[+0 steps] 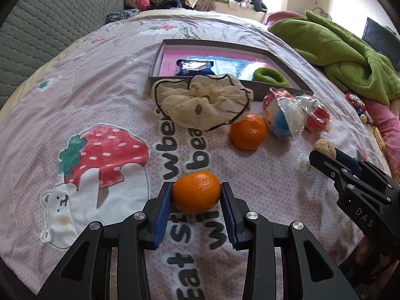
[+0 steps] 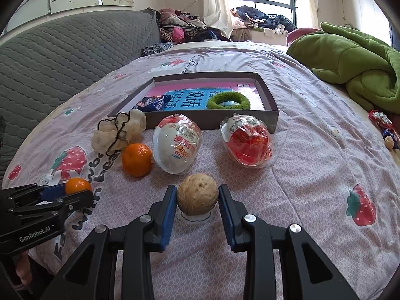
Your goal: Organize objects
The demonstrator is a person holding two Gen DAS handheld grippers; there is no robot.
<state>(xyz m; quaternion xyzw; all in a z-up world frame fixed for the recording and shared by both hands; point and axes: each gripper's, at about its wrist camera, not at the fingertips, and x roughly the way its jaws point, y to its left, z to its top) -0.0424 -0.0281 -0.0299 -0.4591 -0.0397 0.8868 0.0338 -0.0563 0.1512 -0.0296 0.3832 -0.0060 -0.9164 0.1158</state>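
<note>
My left gripper (image 1: 196,191) is shut on a mandarin (image 1: 196,192), which rests on the bed sheet; it also shows in the right wrist view (image 2: 78,185). My right gripper (image 2: 197,195) is shut on a walnut (image 2: 198,194), also seen in the left wrist view (image 1: 324,148). A second mandarin (image 1: 248,131) (image 2: 137,159) lies beside a cream scrunchie (image 1: 203,105) (image 2: 117,132). Two wrapped toy eggs (image 2: 177,143) (image 2: 247,142) lie in front of a shallow box (image 2: 271,117) holding a green scrunchie (image 2: 228,101) and a snack packet (image 2: 151,103).
A green blanket (image 2: 355,62) is heaped at the right. A grey quilted headboard (image 2: 62,57) stands at the left. Small wrapped items (image 2: 385,130) lie at the right edge. Clothes are piled by the window (image 2: 262,22).
</note>
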